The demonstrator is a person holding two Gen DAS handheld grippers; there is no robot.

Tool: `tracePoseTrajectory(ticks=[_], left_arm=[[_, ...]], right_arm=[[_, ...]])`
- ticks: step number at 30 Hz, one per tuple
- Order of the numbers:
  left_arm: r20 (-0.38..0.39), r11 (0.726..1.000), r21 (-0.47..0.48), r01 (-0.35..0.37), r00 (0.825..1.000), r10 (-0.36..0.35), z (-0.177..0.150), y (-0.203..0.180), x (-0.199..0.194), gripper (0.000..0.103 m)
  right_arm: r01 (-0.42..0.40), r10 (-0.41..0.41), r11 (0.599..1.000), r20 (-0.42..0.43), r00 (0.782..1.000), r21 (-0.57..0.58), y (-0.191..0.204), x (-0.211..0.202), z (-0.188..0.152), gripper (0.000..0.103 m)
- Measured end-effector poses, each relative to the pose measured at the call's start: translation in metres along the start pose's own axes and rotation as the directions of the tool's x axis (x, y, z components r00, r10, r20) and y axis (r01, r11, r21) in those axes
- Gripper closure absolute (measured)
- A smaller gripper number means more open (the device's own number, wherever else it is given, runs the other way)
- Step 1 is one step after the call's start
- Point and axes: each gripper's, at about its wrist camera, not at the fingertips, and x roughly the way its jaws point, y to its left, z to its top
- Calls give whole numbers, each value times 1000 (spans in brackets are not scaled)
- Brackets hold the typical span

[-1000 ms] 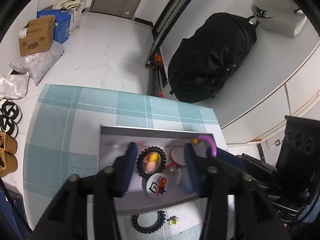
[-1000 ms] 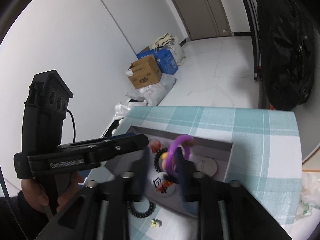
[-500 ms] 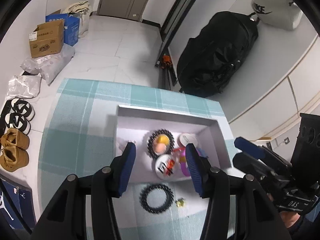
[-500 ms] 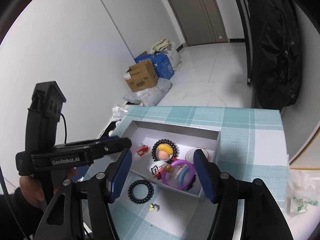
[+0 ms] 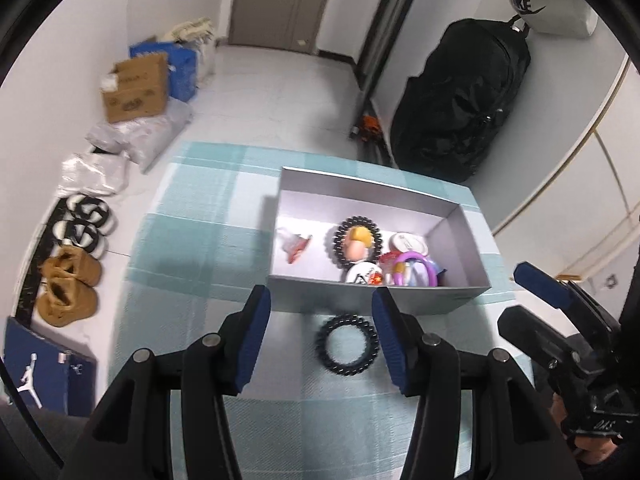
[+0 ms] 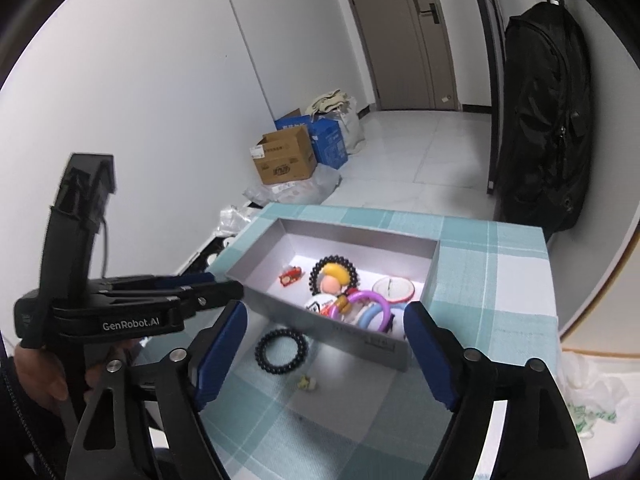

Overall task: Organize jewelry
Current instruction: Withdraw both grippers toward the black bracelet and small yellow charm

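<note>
On the checked worktop [image 5: 192,240], just outside the grey box [image 5: 400,300], a black coil bracelet [image 5: 346,346] lies flat. It could slip or spring from the left gripper [image 5: 320,332] if pinched off-centre. Both grippers' fingers stand apart, empty; the right gripper [image 6: 324,356] hovers further off. A tiny yellowish piece [image 6: 307,383], possibly an earring, lies nearby.

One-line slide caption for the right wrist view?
Open right tongs above a black hair tie lying outside the gray box of trinkets.
</note>
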Motion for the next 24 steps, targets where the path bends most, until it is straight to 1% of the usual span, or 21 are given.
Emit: tracePoseTrajectory(ticks=[1,3,6,9,14,18,20,22,23,24], left_arm=[[15,1000,6,-11,1000,11,-2,-1,-3,54],[38,999,5,-32,999,32,-6,-2,-7,39],[72,998,9,-67,995,67,-11,-3,-12,38],[70,997,6,-79,994,78,-17,0,-10,38],[56,996,-9,-91,994,91,-29,7,-6,38],[31,994,-22,-109,993,110,-35,12,-2,38],[43,994,-19,-105,993,106,-36,11,-7,38],[69,992,-7,-126,990,126,-36,11,-13,38],[72,992,-8,-129,989,129,-36,12,-14,38],[65,991,-15,-130,989,131,-36,14,-13,38]], right_arm=[[0,0,1000,-2,1000,-6,1,0,-3,21],[6,-6,1000,-5,1000,-14,1,0,-7,21],[5,-6,1000,-11,1000,-23,4,1,-14,21],[2,-2,1000,-9,1000,-22,3,3,-19,21],[-30,30,1000,-49,998,-3,4,12,-28,21],[-20,20,1000,-75,997,-5,8,19,-34,21],[-27,26,1000,-92,995,-9,10,24,-37,21],[-32,29,999,-122,992,-21,13,33,-40,22],[-30,26,999,-132,991,-26,14,36,-42,22],[-27,22,999,-143,989,-32,15,40,-43,25]])
